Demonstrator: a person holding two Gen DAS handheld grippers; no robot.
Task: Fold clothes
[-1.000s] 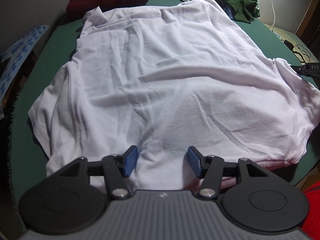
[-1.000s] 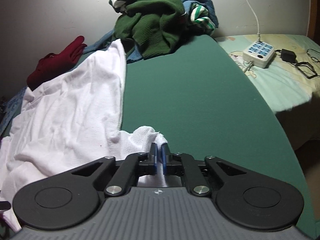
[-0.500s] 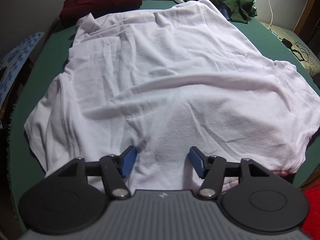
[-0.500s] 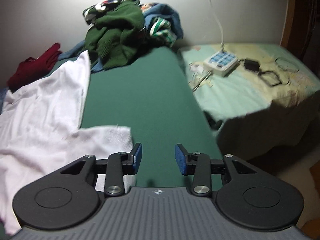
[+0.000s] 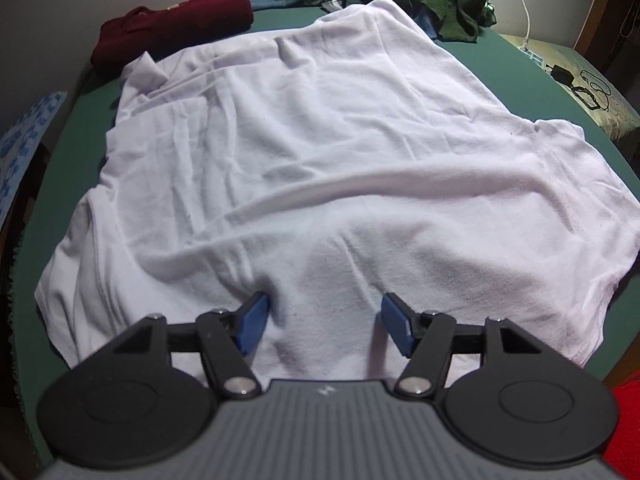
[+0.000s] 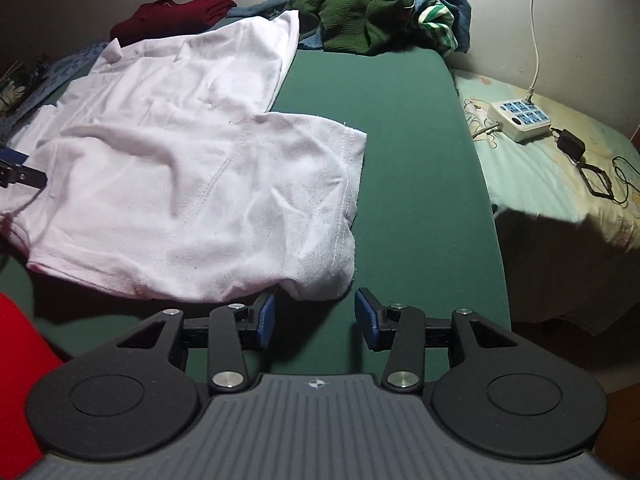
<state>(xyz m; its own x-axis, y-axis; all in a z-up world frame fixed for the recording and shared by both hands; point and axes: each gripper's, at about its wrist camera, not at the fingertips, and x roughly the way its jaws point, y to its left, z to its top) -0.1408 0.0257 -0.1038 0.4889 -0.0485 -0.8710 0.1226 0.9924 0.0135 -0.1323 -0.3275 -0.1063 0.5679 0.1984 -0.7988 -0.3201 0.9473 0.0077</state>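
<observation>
A: Left gripper (image 5: 324, 320) state?
B: Jaws wide, nothing clamped. Blue pads (image 5: 253, 322) resting on or just above the near hem of the white T-shirt (image 5: 320, 152); contact hard to confirm. Cloth bunched into a ridge just ahead of the jaws.

A: Right gripper (image 6: 315, 316)?
B: Jaws wide too, empty. Sleeve (image 6: 320, 200) edge just ahead and slightly left of the jaws, not touching the pads. Bare green table (image 6: 400, 152) straight ahead and to the right, running to its far edge.

A: Shirt layout?
B: Spread flat on the green table, wrinkled. Hem nearest the left jaws, collar end far ahead. Green margin visible left of the left jaws; right sleeve close to the table edge.

A: Obstacles?
B: Far ahead only: folded maroon garment (image 5: 172, 28) ahead-left, heap of green knitwear (image 6: 360, 8) with blue and striped pieces ahead. White power strip (image 6: 520, 118) and black cables on the bed (image 6: 560, 184), well right of the right jaws, off the table.

A: Hard to read?
B: Shirt's near-right corner cut by shadow in the left view. Red item (image 6: 16, 380) at the left edge of the right view, cropped, unidentifiable. Part of the left gripper barely in frame there. Patterned blue fabric (image 5: 20, 140) far left, mostly cut off.
</observation>
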